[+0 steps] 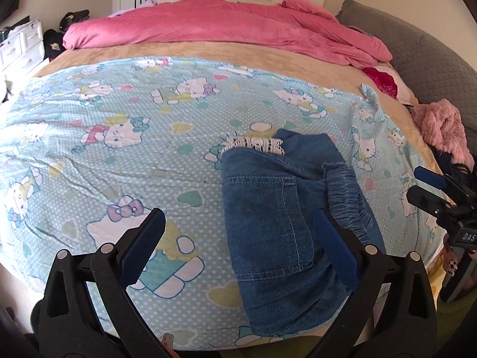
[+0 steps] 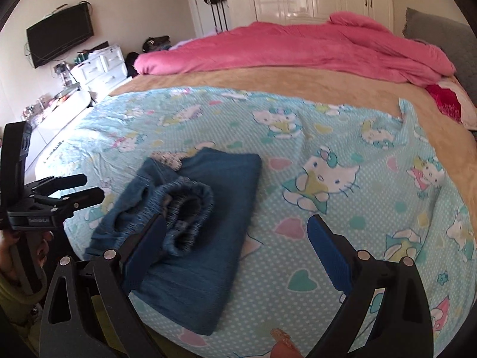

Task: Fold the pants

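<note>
One pair of denim pants (image 1: 277, 208) is seen folded on the bed sheet (image 1: 119, 125); two hand-held grippers noted: left hand-held gripper (image 1: 238, 226) spread wide, nothing held; right hand-held gripper (image 2: 235, 232) likewise.

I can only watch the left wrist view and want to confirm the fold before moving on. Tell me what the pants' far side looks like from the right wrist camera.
Observer: The denim pants lie folded into a compact stack; the elastic waistband gapes open on top.
Operator: Report the right gripper.
Observer: The right gripper is open, holding nothing; its left finger is over the waistband.
Operator: Check the left gripper too.
Observer: From the right wrist view, the left gripper is beside the pants' left edge, jaws apart, empty.
Operator: Describe the sheet right of the pants.
Observer: The Hello Kitty sheet is bare there.
</note>
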